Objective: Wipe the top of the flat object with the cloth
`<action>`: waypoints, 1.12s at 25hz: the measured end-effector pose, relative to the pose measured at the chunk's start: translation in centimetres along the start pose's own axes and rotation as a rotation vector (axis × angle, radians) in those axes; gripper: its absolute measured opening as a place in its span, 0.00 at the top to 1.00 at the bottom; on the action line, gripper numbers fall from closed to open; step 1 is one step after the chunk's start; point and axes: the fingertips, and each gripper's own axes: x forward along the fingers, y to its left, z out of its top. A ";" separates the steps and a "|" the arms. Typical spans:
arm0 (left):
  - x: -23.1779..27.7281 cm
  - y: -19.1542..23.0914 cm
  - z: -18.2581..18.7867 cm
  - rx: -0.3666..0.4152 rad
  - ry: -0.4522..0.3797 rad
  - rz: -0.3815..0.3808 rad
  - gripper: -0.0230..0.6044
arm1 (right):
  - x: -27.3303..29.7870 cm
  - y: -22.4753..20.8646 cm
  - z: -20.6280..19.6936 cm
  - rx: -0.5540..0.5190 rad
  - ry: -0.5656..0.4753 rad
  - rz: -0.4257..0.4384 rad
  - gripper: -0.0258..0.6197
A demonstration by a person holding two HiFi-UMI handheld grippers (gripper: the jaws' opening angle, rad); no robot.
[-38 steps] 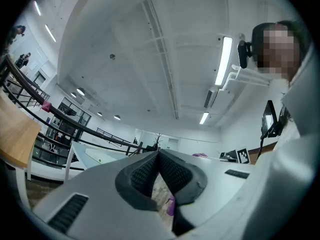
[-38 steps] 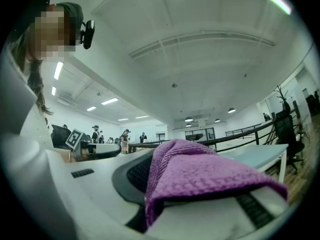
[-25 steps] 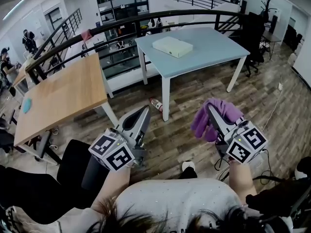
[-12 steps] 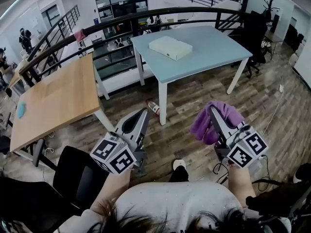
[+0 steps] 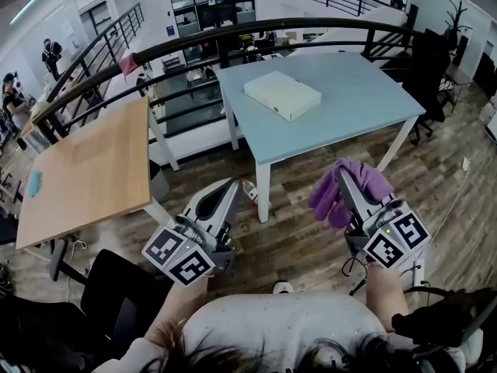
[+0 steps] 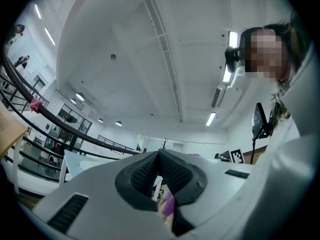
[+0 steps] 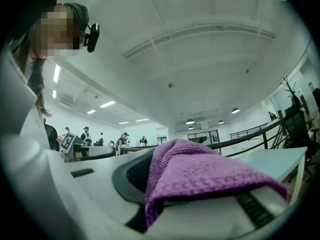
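Observation:
The flat object is a white box (image 5: 282,95) that lies on a light blue table (image 5: 349,103) ahead of me. My right gripper (image 5: 342,171) is shut on a purple cloth (image 5: 339,190), which drapes over its jaws above the wooden floor, short of the table's near edge. In the right gripper view the cloth (image 7: 200,176) covers most of the jaws. My left gripper (image 5: 231,185) is held beside it at the same height, shut with nothing in it. The left gripper's jaws (image 6: 159,155) meet in its own view, with a bit of the purple cloth (image 6: 168,204) seen behind them.
A wooden table (image 5: 93,165) stands at the left with a small teal thing (image 5: 34,182) on it. A black curved railing (image 5: 233,36) runs behind both tables. A black chair (image 5: 116,286) is near my left side. A small object (image 5: 250,190) lies on the floor by the blue table's leg.
Both grippers have moved forward with me toward the blue table, which now looks larger and nearer. The cloth stays in the right gripper.

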 end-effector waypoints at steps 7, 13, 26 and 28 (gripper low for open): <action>8.1 3.6 -2.9 0.061 0.000 -0.010 0.96 | 5.6 -8.9 -2.0 -0.013 0.037 0.035 0.93; 11.9 7.1 -5.2 0.047 0.055 0.082 0.96 | 7.9 -13.2 -3.7 0.022 0.056 0.053 0.93; 22.1 15.6 -6.1 0.041 0.100 0.063 0.96 | 17.2 -21.1 -5.4 0.045 0.097 0.076 0.93; 24.4 17.7 -5.7 0.041 0.102 0.051 0.96 | 19.5 -22.7 -5.0 0.042 0.098 0.074 0.93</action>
